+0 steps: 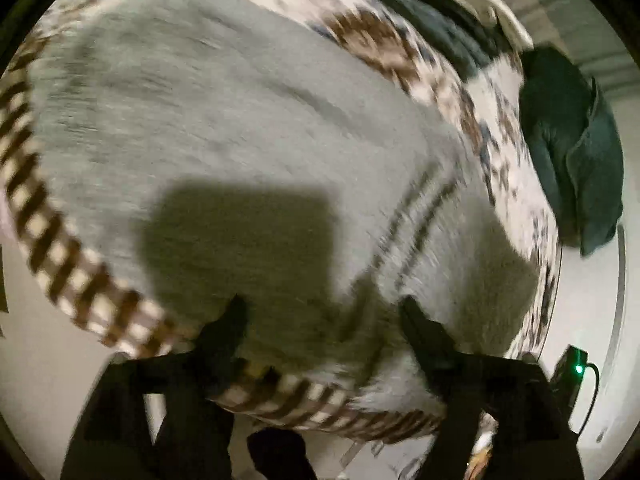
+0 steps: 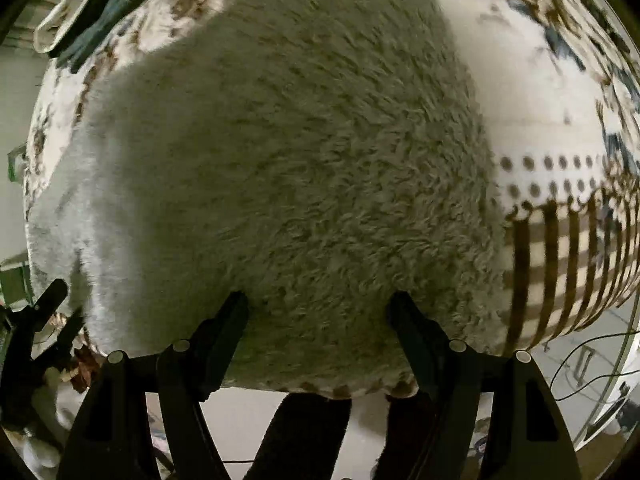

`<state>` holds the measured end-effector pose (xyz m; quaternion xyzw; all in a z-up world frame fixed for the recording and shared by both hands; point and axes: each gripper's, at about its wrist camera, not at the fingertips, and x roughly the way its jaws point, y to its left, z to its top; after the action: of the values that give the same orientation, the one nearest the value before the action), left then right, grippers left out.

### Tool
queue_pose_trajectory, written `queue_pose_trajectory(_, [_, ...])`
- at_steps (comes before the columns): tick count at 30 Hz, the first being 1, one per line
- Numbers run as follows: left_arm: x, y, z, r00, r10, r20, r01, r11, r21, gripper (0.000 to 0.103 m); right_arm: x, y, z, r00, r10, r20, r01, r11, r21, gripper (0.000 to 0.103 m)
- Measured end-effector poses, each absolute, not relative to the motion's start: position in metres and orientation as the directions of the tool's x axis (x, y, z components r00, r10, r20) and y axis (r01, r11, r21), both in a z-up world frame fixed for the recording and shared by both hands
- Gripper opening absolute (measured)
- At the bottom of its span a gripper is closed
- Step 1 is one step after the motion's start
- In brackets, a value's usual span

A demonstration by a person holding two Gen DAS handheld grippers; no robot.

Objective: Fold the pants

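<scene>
- Pants (image 1: 240,132): grey, fleecy, spread flat on a patterned bedspread (image 1: 400,44) with a brown-striped border; two dark stripes run across the fabric near one edge.
- Left gripper (image 1: 322,312): jaws apart, over the near edge of the pants, holding nothing.
- Right gripper (image 2: 318,306): jaws apart above the pile, holding nothing.
- Dark green cloth (image 1: 576,148): beside the bedspread, apart from the pants.

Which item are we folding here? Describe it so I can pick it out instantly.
Find the patterned bedspread with its brown-striped border. Spread on it, under both open grippers, left gripper and right gripper, lie the pants: pale grey and fluffy. The dark teal clothes beside them are smoother and bunched.
</scene>
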<state>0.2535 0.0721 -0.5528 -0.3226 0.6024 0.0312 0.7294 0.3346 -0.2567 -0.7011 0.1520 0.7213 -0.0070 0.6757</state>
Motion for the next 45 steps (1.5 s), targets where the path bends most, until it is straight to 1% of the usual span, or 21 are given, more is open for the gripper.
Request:
queue_pose_trajectory(2, [0.239, 0.104, -0.545, 0.347, -0.297, -0.890, -0.496, 0.747, -0.443, 0.095, 0.336, -0.256, -0.690, -0.029, 0.215, -0.976, 0.226, 0.953, 0.203, 0.076])
queue_pose_trajectory(4, [0.231, 0.129, -0.546, 0.382, -0.245, -0.891, -0.556, 0.709, -0.433, 0.095, 0.339, -0.254, -0.679, -0.015, 0.222, -0.975, 0.220, 0.952, 0.214, 0.076])
queue_pose_trajectory(5, [0.225, 0.151, -0.547, 0.399, -0.194, -0.896, -0.607, 0.677, -0.416, 0.095, 0.341, -0.253, -0.675, -0.006, 0.219, -0.976, 0.211, 0.954, 0.213, 0.076])
queue_pose_trajectory(8, [0.216, 0.198, -0.559, 0.439, -0.114, -0.891, -0.702, 0.575, -0.419, 0.095, 0.349, -0.241, -0.668, 0.002, 0.179, -0.984, 0.176, 0.968, 0.177, 0.076])
queue_pose_trajectory(11, [0.220, 0.234, -0.578, 0.451, -0.100, -0.887, -0.749, 0.498, -0.437, 0.095, 0.357, -0.228, -0.674, 0.002, 0.160, -0.987, 0.166, 0.973, 0.158, 0.076])
queue_pose_trajectory(16, [0.241, 0.268, -0.596, 0.453, -0.042, -0.891, -0.765, 0.496, -0.412, 0.094, 0.360, -0.216, -0.702, 0.012, 0.102, -0.995, 0.169, 0.980, 0.102, 0.076])
queue_pose_trajectory(17, [0.247, 0.271, -0.595, 0.466, -0.021, -0.885, -0.754, 0.514, -0.409, 0.084, 0.360, -0.215, -0.706, 0.011, 0.095, -0.995, 0.175, 0.980, 0.095, 0.076])
queue_pose_trajectory(18, [0.252, 0.270, -0.594, 0.478, -0.014, -0.878, -0.739, 0.534, -0.411, 0.054, 0.359, -0.214, -0.710, 0.008, 0.085, -0.996, 0.174, 0.981, 0.085, 0.076])
queue_pose_trajectory(19, [0.259, 0.267, -0.594, 0.483, -0.018, -0.876, -0.727, 0.549, -0.412, 0.042, 0.359, -0.212, -0.713, 0.006, 0.071, -0.997, 0.169, 0.983, 0.071, 0.077])
queue_pose_trajectory(20, [0.264, 0.263, -0.591, 0.481, -0.017, -0.877, -0.715, 0.571, -0.404, 0.033, 0.358, -0.211, -0.714, 0.008, 0.065, -0.998, 0.166, 0.984, 0.066, 0.078])
queue_pose_trajectory(21, [0.263, 0.261, -0.586, 0.494, -0.003, -0.869, -0.701, 0.589, -0.401, 0.027, 0.358, -0.210, -0.715, 0.012, 0.060, -0.998, 0.160, 0.985, 0.061, 0.078])
queue_pose_trajectory(24, [0.258, 0.251, -0.569, 0.543, 0.028, -0.839, -0.668, 0.620, -0.411, 0.023, 0.355, -0.211, -0.714, 0.019, 0.065, -0.998, 0.148, 0.987, 0.067, 0.078])
queue_pose_trajectory(27, [0.246, 0.242, -0.540, 0.594, 0.049, -0.803, -0.652, 0.615, -0.444, 0.022, 0.350, -0.217, -0.707, 0.030, 0.119, -0.992, 0.146, 0.982, 0.122, 0.078])
queue_pose_trajectory(29, [0.239, 0.226, -0.511, 0.638, 0.059, -0.768, -0.618, 0.634, -0.465, 0.022, 0.345, -0.226, -0.699, 0.044, 0.159, -0.986, 0.136, 0.977, 0.164, 0.079])
queue_pose_trajectory(30, [0.238, 0.217, -0.497, 0.655, 0.064, -0.753, -0.601, 0.648, -0.468, 0.022, 0.341, -0.232, -0.694, 0.057, 0.200, -0.978, 0.132, 0.970, 0.206, 0.081])
queue_pose_trajectory(32, [0.234, 0.182, -0.457, 0.704, 0.060, -0.707, -0.536, 0.698, -0.474, 0.022, 0.335, -0.245, -0.686, 0.078, 0.265, -0.961, 0.136, 0.952, 0.273, 0.093])
queue_pose_trajectory(34, [0.233, 0.150, -0.428, 0.734, 0.044, -0.678, -0.481, 0.738, -0.473, 0.022, 0.328, -0.263, -0.678, 0.081, 0.338, -0.938, 0.147, 0.926, 0.347, 0.096])
queue_pose_trajectory(36, [0.234, 0.106, -0.399, 0.756, 0.018, -0.655, -0.419, 0.781, -0.462, 0.022, 0.320, -0.283, -0.671, 0.089, 0.376, -0.922, 0.164, 0.908, 0.386, 0.097])
queue_pose_trajectory(38, [0.236, 0.052, -0.376, 0.766, -0.040, -0.642, -0.340, 0.822, -0.456, 0.022, 0.312, -0.310, -0.658, 0.106, 0.401, -0.910, 0.177, 0.893, 0.414, 0.099])
queue_pose_trajectory(42, [0.244, -0.060, -0.364, 0.730, -0.150, -0.667, -0.203, 0.884, -0.421, 0.022, 0.304, -0.372, -0.635, 0.148, 0.375, -0.915, 0.191, 0.897, 0.398, 0.099])
queue_pose_trajectory(45, [0.249, -0.151, -0.386, 0.675, -0.250, -0.694, -0.114, 0.894, -0.433, 0.022, 0.294, -0.429, -0.627, 0.162, 0.316, -0.935, 0.216, 0.913, 0.346, 0.099])
